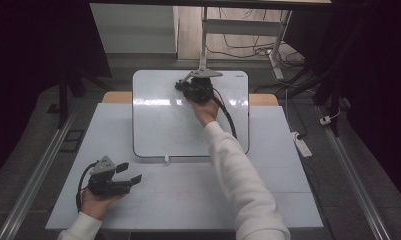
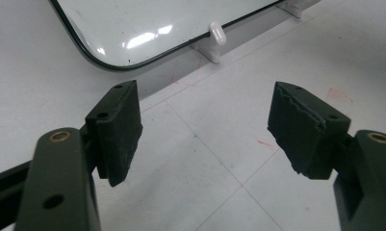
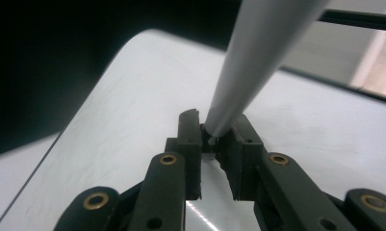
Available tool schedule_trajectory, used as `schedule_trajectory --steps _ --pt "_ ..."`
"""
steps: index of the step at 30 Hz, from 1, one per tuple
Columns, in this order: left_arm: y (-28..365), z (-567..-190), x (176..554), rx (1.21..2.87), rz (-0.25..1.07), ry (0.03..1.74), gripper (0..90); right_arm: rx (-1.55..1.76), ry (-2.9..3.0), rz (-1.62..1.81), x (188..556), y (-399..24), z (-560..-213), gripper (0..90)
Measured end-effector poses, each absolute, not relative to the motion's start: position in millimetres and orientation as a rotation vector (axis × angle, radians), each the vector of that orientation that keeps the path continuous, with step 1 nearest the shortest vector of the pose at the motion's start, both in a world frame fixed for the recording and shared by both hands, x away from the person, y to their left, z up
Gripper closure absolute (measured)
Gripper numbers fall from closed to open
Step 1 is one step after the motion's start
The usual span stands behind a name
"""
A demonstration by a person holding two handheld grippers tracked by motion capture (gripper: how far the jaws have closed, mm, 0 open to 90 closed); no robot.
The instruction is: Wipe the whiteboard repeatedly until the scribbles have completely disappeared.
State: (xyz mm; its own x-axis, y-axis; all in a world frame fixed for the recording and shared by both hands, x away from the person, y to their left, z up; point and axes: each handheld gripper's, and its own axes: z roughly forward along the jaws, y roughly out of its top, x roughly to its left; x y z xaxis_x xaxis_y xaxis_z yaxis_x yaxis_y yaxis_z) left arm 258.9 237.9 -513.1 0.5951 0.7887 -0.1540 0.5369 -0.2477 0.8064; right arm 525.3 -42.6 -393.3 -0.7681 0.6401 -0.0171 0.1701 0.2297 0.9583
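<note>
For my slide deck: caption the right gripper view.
Right gripper shut on a slim grey rod, poised over the glossy white rectangular whiteboard.

A pale surface point(image 1: 268, 195) is carrying a white board point(image 1: 163, 120) with a dark rim and rounded corners, which is lying flat across its far half and reaching past the far edge. A small white clip point(image 2: 217, 33) is sitting at the board's near edge. Thin seam lines and faint red marks point(image 2: 337, 94) are showing on the bare near part.
</note>
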Motion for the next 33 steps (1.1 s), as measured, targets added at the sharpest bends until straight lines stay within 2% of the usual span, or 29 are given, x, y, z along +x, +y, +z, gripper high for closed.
schedule_trajectory --steps 3,9,13,19,24,29,33 --pt "238.5 -513.0 258.7 1.925 0.355 1.061 27.9 0.83 2.03 1.59 530.8 -56.9 -390.5 77.5" --pt "236.6 -514.1 261.0 1.937 0.347 1.06 27.8 0.744 2.118 1.539 519.7 -45.6 -396.2 77.5" --pt "237.6 -513.3 259.5 1.93 0.354 1.061 27.9 0.833 2.057 1.563 527.1 -62.8 -389.7 77.5" --pt "235.4 -514.3 261.2 1.94 0.347 1.06 27.8 0.752 2.15 1.521 520.1 -53.8 -393.3 77.5" --pt "237.4 -513.8 259.6 1.929 0.354 1.064 27.8 0.799 2.13 1.578 519.3 -66.0 -391.3 77.5" --pt "237.1 -514.6 261.4 1.933 0.357 1.062 27.9 0.747 2.168 1.627 496.8 -84.0 -390.2 77.4" --pt "236.8 -514.0 260.6 1.925 0.371 1.066 28.0 0.692 2.271 1.646 463.6 -102.9 -397.5 77.4"
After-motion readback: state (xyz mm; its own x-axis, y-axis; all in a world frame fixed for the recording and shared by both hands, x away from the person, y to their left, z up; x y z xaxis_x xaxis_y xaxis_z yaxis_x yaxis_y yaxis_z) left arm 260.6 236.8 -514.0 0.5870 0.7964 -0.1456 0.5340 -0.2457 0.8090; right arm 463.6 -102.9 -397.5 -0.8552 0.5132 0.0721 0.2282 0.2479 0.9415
